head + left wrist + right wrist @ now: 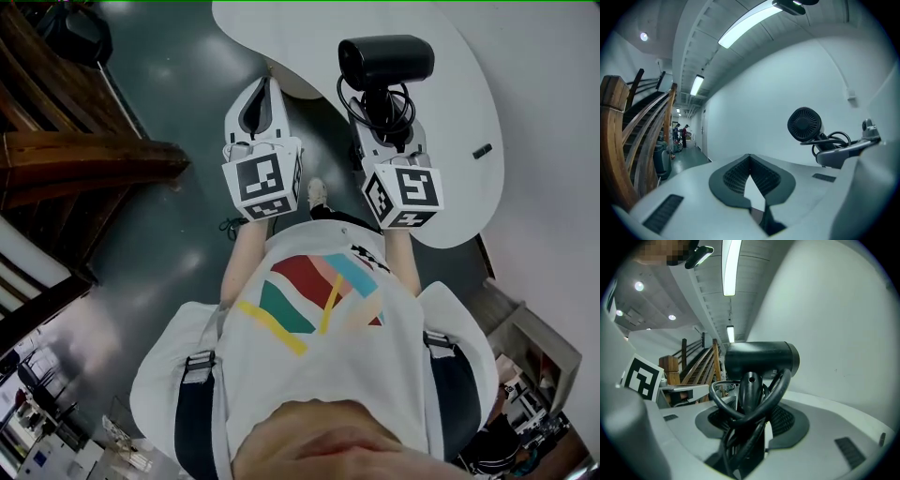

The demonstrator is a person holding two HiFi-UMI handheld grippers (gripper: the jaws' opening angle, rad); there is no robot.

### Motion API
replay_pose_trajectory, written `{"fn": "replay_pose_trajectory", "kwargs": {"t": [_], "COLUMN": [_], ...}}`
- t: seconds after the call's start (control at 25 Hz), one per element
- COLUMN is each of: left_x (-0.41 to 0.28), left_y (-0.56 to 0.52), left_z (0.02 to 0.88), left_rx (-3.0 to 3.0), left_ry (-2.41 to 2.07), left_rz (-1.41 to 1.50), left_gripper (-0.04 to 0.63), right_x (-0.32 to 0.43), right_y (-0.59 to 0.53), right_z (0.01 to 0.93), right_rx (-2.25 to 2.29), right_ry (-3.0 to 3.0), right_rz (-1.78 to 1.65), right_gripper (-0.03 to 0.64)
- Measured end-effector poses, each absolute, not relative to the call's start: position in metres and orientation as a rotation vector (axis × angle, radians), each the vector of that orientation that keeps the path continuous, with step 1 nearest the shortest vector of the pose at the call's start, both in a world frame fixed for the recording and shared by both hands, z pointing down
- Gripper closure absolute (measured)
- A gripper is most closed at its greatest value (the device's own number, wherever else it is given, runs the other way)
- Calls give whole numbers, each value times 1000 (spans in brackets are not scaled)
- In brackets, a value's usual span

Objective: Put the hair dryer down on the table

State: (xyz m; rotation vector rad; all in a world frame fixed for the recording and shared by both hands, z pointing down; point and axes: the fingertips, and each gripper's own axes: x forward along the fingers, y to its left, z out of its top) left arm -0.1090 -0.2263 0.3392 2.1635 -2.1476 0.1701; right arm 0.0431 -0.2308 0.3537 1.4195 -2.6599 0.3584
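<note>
The black hair dryer (384, 61) stands upright in my right gripper (382, 111), which is shut on its handle, with the looped black cable (380, 108) bunched against the jaws. In the head view it hangs over the near part of the white table (459, 112). The right gripper view shows the dryer's barrel (761, 359) lying crosswise above the handle and cable (750, 411) between the pads. My left gripper (270, 86) is level beside it on the left, over the floor by the table's edge, with its jaws shut on nothing (750, 157). From the left gripper view, the dryer's rear grille (805, 124) is on the right.
A wooden staircase (75, 155) runs along the left over the grey floor (178, 75). A small dark thing (482, 151) lies on the table near its right edge, by the white wall (553, 112). Two people (680, 135) stand far down the corridor.
</note>
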Motion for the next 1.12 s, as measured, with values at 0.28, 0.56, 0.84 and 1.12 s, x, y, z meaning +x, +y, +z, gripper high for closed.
{"fn": "replay_pose_trajectory", "kwargs": {"t": [0.28, 0.56, 0.84, 1.12], "left_x": [-110, -114, -118, -118], "left_y": [-264, -284, -282, -282], "left_z": [337, 333, 318, 302], "left_rx": [2165, 2175, 2235, 2324], "left_ry": [-2143, -2124, -2082, -2028], "left_rz": [162, 166, 97, 71], "left_gripper": [580, 581, 581, 580], "right_x": [40, 36, 29, 27], "right_y": [-268, -284, -277, -270], "right_z": [354, 352, 344, 334], "right_rx": [1397, 1402, 1439, 1516], "right_ry": [-2677, -2678, -2687, -2673], "right_rz": [373, 381, 383, 375], "right_gripper": [399, 399, 399, 399]}}
